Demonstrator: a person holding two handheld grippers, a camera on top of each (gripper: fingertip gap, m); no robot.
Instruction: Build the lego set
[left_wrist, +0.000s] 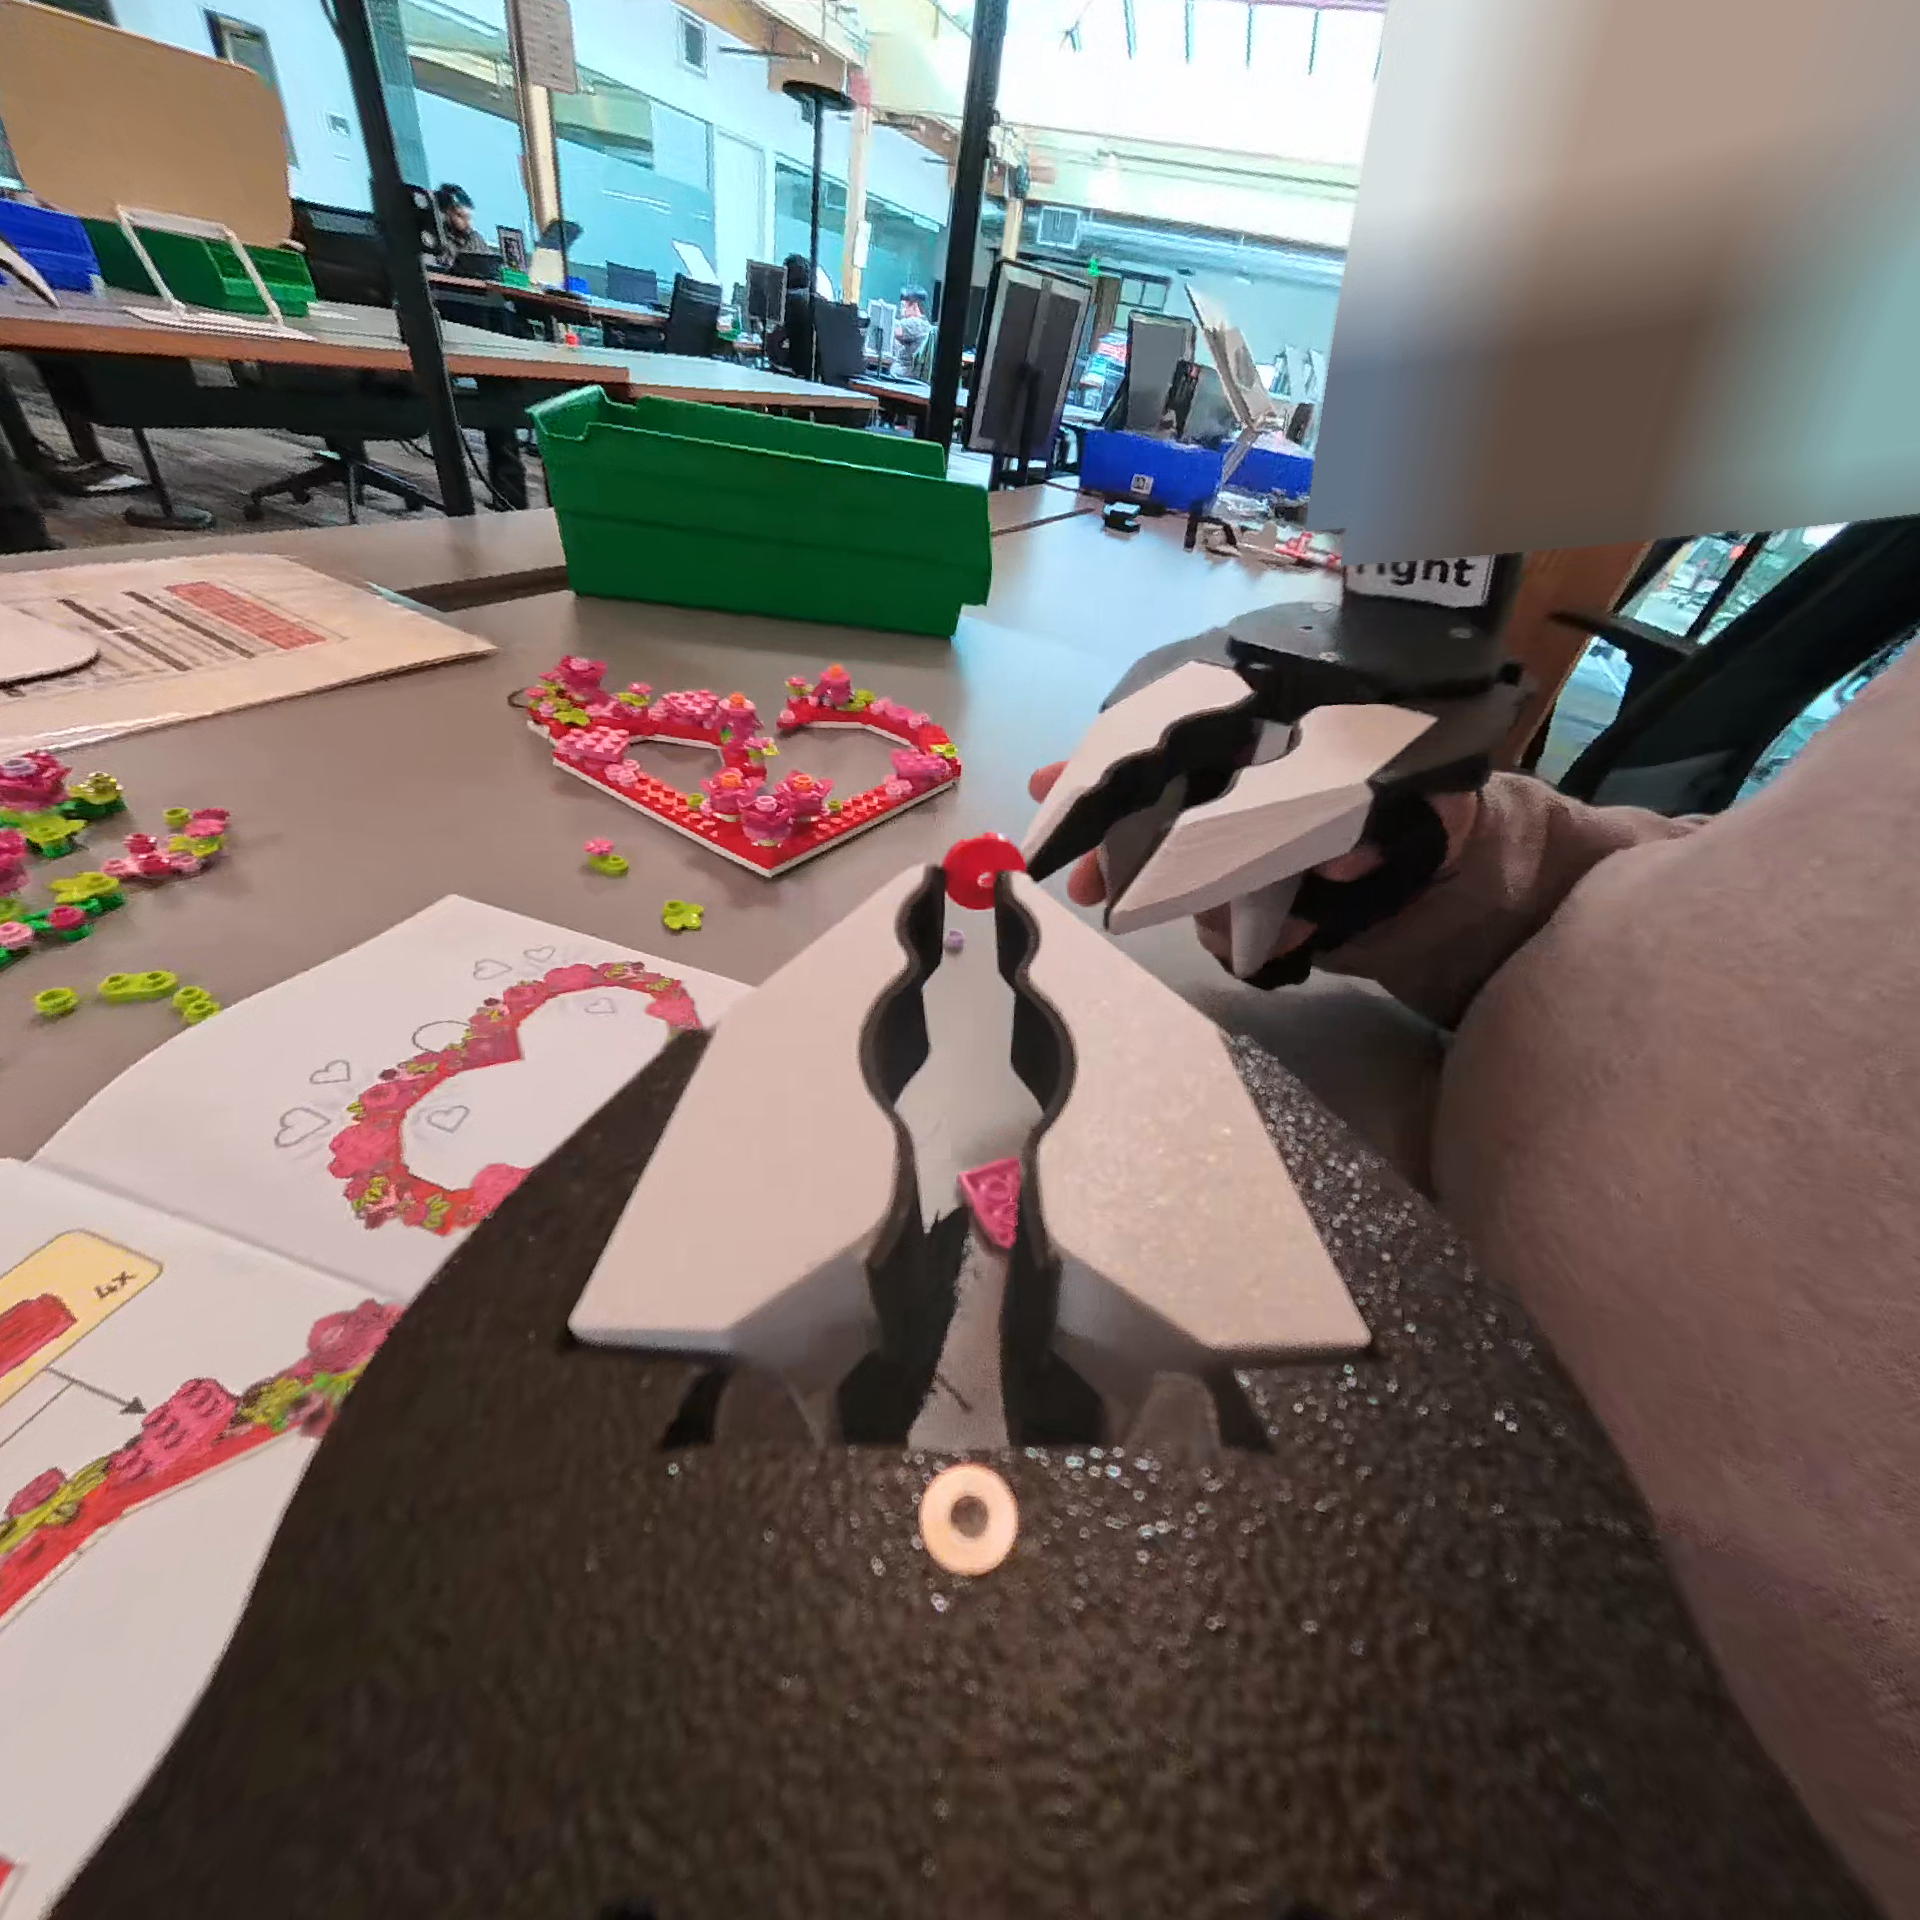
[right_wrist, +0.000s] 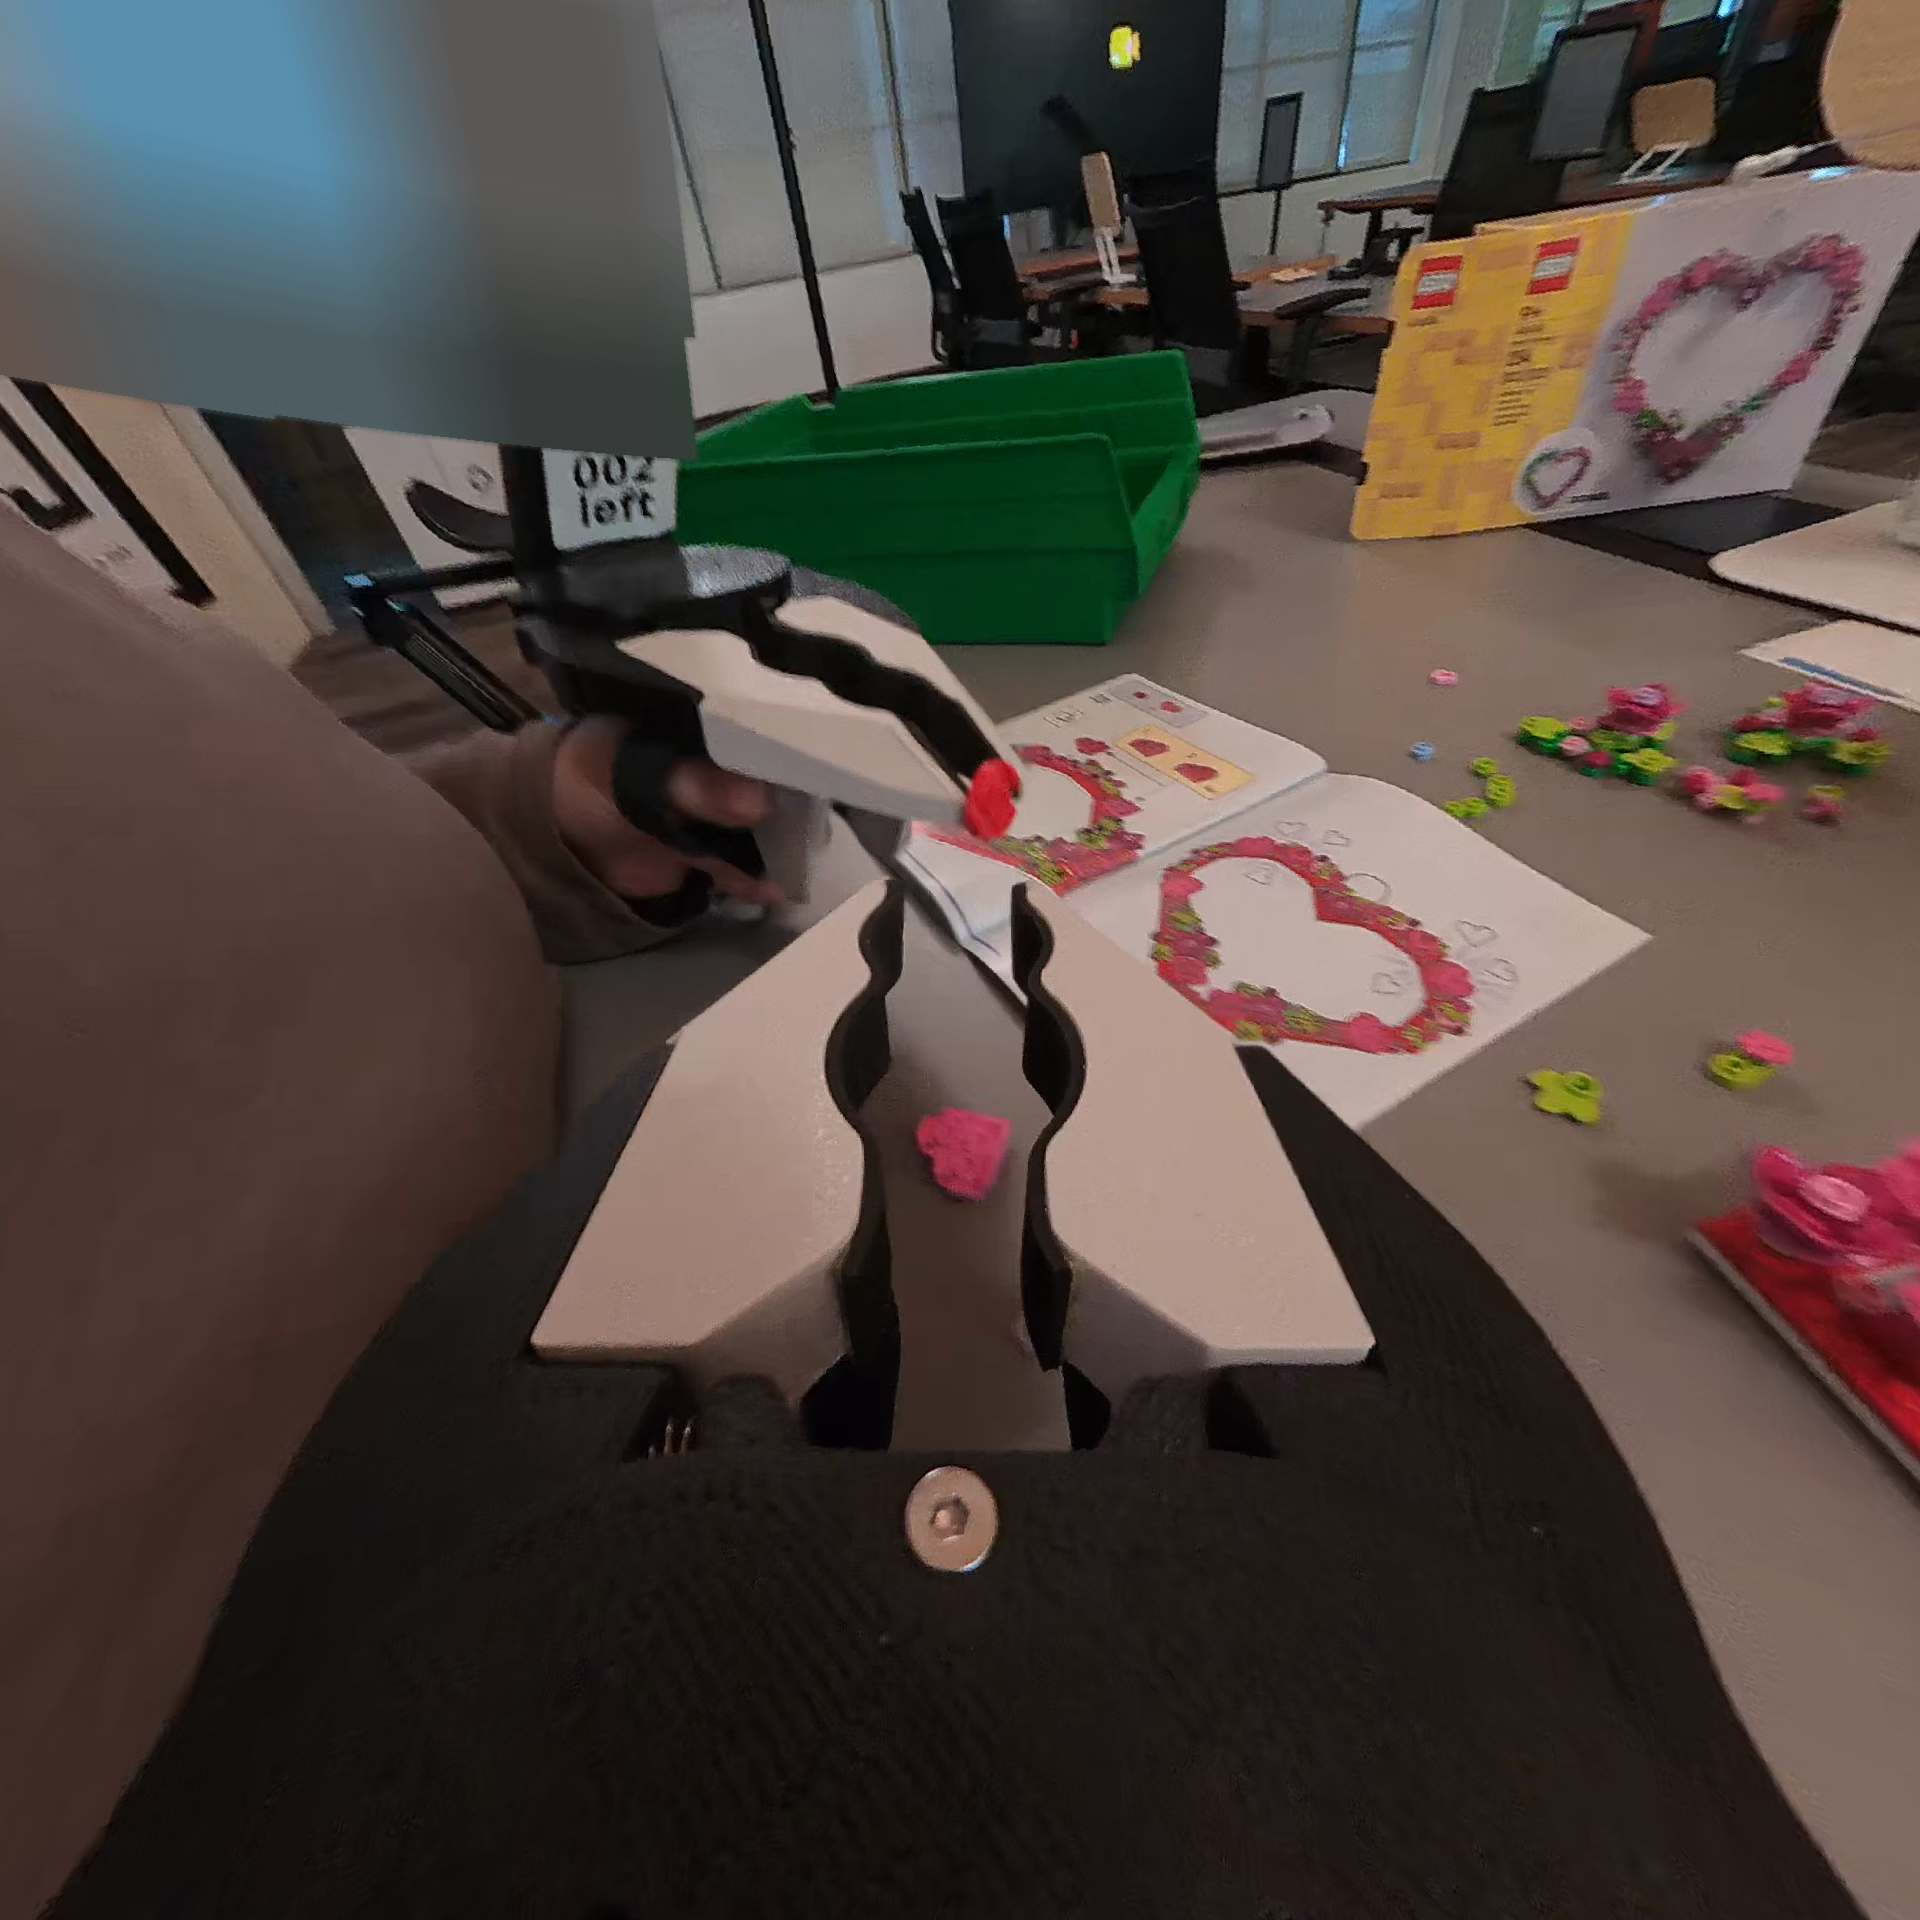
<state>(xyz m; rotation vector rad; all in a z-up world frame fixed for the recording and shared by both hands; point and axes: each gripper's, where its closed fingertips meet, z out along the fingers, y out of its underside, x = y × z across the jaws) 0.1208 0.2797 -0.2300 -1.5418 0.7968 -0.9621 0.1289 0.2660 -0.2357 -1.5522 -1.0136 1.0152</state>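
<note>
In the left wrist view, loose green and pink pieces (left_wrist: 114, 862) lie at the left edge of the desk (left_wrist: 343, 790), with the open booklet (left_wrist: 343, 1122) below them at lower left. Just left of centre, the heart frame (left_wrist: 748, 758) rests flat on the desk in front of the green bin (left_wrist: 769, 509). At frame centre, the left hand-held gripper (left_wrist: 975, 883) is clamped on a round red stud (left_wrist: 982, 869) right at its fingertips, above the desk. A pink piece (left_wrist: 992, 1200) lies on the desk, seen lower down in the gap between its fingers. Immediately right of the stud, the right hand-held gripper (left_wrist: 1070, 883) points in with its fingers apart, one tip nearly touching the stud. In the right wrist view, the left hand-held gripper (right_wrist: 982, 800) holds the stud (right_wrist: 989, 798) at upper left of centre, just beyond the parted tips of the right hand-held gripper (right_wrist: 951, 899). The set's box (right_wrist: 1621, 364) stands at upper right.
</note>
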